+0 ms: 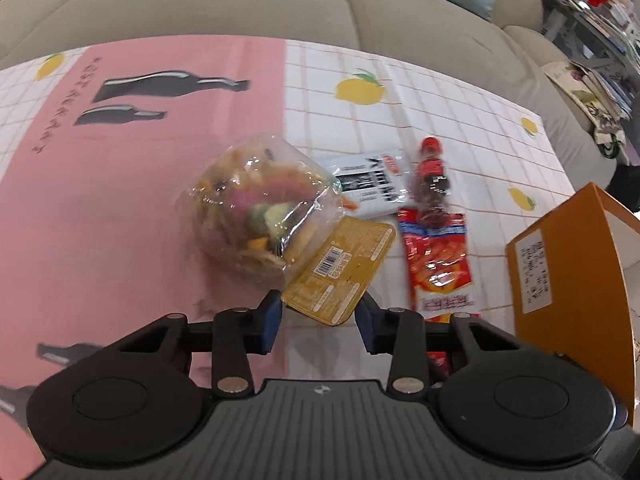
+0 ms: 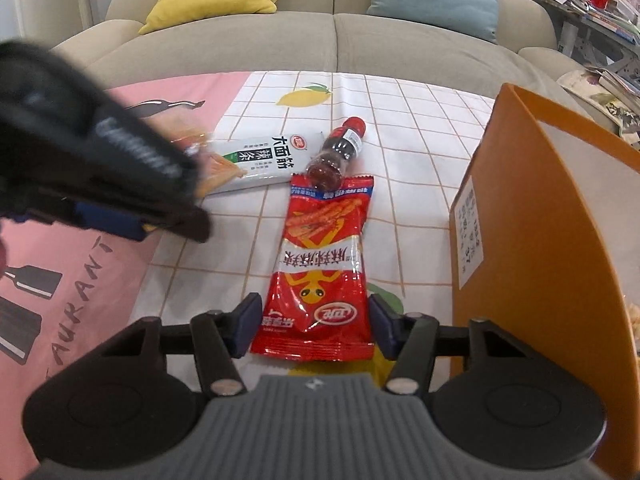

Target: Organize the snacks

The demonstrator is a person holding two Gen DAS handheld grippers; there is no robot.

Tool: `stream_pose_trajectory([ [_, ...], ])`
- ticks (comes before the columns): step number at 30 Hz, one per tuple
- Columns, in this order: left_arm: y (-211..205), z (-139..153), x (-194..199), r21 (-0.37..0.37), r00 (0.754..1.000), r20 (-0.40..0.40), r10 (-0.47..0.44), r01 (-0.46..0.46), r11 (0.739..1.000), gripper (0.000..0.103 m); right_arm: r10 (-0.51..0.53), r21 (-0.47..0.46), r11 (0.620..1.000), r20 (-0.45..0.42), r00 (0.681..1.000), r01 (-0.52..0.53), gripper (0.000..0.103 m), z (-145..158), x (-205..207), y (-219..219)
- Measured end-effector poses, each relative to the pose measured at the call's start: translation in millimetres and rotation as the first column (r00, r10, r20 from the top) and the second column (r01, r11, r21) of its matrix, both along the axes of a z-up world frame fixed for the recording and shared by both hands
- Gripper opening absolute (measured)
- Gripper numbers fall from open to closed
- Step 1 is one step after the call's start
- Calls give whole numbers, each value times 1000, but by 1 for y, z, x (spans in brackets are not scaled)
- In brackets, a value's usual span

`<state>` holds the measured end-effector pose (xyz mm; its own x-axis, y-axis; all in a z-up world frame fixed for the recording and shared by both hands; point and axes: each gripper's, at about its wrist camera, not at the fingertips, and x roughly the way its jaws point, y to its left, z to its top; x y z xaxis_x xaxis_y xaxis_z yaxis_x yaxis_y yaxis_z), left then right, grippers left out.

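Note:
My left gripper (image 1: pixel 320 312) is shut on the near corner of a clear snack tub (image 1: pixel 256 204) with a yellow label lid (image 1: pixel 340 268), and the tub hangs tilted beyond the fingers. A red snack packet (image 2: pixel 320 264) lies flat on the tablecloth between the pads of my right gripper (image 2: pixel 314 322). The pads stand at its two long edges and the packet is not buckled. Beyond it lie a small dark bottle with a red cap (image 2: pixel 340 152) and a white-and-green packet (image 2: pixel 264 156). In the right wrist view the left gripper's blurred fingers (image 2: pixel 112 216) show at the left.
An open orange cardboard box (image 2: pixel 540 220) stands at the right edge of the table, close to my right gripper. The tablecloth (image 1: pixel 100 208) is pink on the left and white checked with lemons on the right. A beige sofa (image 2: pixel 332 44) with cushions runs behind the table.

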<state>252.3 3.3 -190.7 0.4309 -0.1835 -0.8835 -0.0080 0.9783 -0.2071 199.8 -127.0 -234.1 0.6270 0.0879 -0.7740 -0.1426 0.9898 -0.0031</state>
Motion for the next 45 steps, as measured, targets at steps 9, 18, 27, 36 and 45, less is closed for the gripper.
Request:
stream_pose_trajectory([
  [9,35,1,-25,37,995,-100,-1,5,999,0,35,31,999,-68,997,-33,52,4,-11,6],
  [18,54,12,-51,14,995,-86,44,-43,999,31,61,42,997,-47,997,-59,56,14,-26,17],
  [27,32,26,-35,-30,998,-25,50,-50,998,59,62,131,989,91,994,-73,45,24,-2,6],
  [36,40,21,-37,14,994,-17,105,-105,994,59,5,383,924,9,1000,-8,32,21,20,-6],
  [45,44,21,-56,57,996,2,87,-87,995,59,48,478,878,-91,995,1,0,9,16,-2],
])
